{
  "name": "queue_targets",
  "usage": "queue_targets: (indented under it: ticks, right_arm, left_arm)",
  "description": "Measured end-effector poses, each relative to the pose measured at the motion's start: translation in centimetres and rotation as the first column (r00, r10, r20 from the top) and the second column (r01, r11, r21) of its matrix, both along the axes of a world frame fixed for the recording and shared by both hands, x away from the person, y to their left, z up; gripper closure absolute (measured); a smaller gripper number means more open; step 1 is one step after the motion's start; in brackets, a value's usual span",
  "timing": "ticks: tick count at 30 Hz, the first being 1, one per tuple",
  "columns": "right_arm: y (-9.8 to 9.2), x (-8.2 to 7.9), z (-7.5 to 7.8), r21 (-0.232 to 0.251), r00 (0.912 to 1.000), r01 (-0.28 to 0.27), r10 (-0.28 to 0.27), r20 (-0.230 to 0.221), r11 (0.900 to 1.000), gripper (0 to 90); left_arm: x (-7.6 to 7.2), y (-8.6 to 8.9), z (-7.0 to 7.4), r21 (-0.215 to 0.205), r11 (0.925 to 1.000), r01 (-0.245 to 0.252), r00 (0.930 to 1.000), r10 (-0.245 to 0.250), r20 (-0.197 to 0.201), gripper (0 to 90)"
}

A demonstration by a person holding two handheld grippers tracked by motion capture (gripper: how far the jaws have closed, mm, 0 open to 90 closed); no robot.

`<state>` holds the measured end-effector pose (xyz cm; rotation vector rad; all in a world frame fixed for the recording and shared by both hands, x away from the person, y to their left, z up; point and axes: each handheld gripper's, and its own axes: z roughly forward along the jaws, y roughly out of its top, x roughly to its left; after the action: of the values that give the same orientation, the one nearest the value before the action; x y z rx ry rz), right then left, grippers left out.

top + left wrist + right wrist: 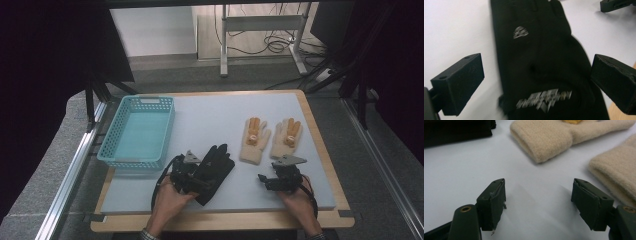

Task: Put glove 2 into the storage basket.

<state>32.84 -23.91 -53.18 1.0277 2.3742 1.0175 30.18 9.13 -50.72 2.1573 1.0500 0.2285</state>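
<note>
Pale grey matting covers the bench (220, 125), and on it the black glove (541, 62) lies flat between the left gripper (536, 80)'s spread, released fingers, not pinched. It looks soft, light and limp; I'd pinch it at the printed cuff. The right gripper (537, 197) stands released too, fingers holding nothing, with two cream knitted gloves (544, 138) just ahead. A teal basket (137, 130) sits beyond the left fingers.

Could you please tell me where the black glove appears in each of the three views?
High view: black glove at lower centre, beside the left gripper.
Left gripper view: centre, between the open jaws.
Right gripper view: top left corner.
Shared landmark: the white mat.
</note>
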Motion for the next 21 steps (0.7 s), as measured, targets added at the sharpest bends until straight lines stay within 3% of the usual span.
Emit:
queue_targets:
  ticks: [4,5,11,17,19,21]
  right_arm:
    - [0.0,0.0,0.0,0.0,1.0,0.0,0.0,0.0,1.0,27.1]
    - [0.0,0.0,0.0,0.0,1.0,-0.001,0.001,0.0,1.0,27.0]
    - [0.0,0.0,0.0,0.001,1.0,-0.001,0.001,-0.001,1.0,26.8]
    - [0.0,0.0,0.0,0.002,1.0,0.0,0.0,-0.001,1.0,26.9]
    - [0.0,0.0,0.0,0.002,1.0,0.0,0.0,-0.001,1.0,26.8]
    - [0.0,0.0,0.0,0.002,1.0,0.0,0.0,-0.001,1.0,26.9]
  left_arm:
    - [0.6,-1.3,-0.6,0.026,0.9996,-0.011,0.9999,0.011,0.004,0.0]
    - [1.0,-1.7,-1.1,0.05,0.9984,-0.025,0.9997,0.025,0.004,0.0]
    - [1.4,-1.9,-2.3,0.043,0.9989,-0.017,0.9985,0.019,-0.051,0.0]
    - [0.9,-2.8,-2.5,0.113,0.9935,-0.003,0.9994,0.007,-0.033,0.0]
    - [0.8,-3.1,-2.7,0.161,0.9869,-0.001,0.9997,0.005,-0.023,0.0]
    - [1.1,-2.9,-2.6,0.156,0.9878,-0.005,0.9994,0.011,-0.033,0.5]
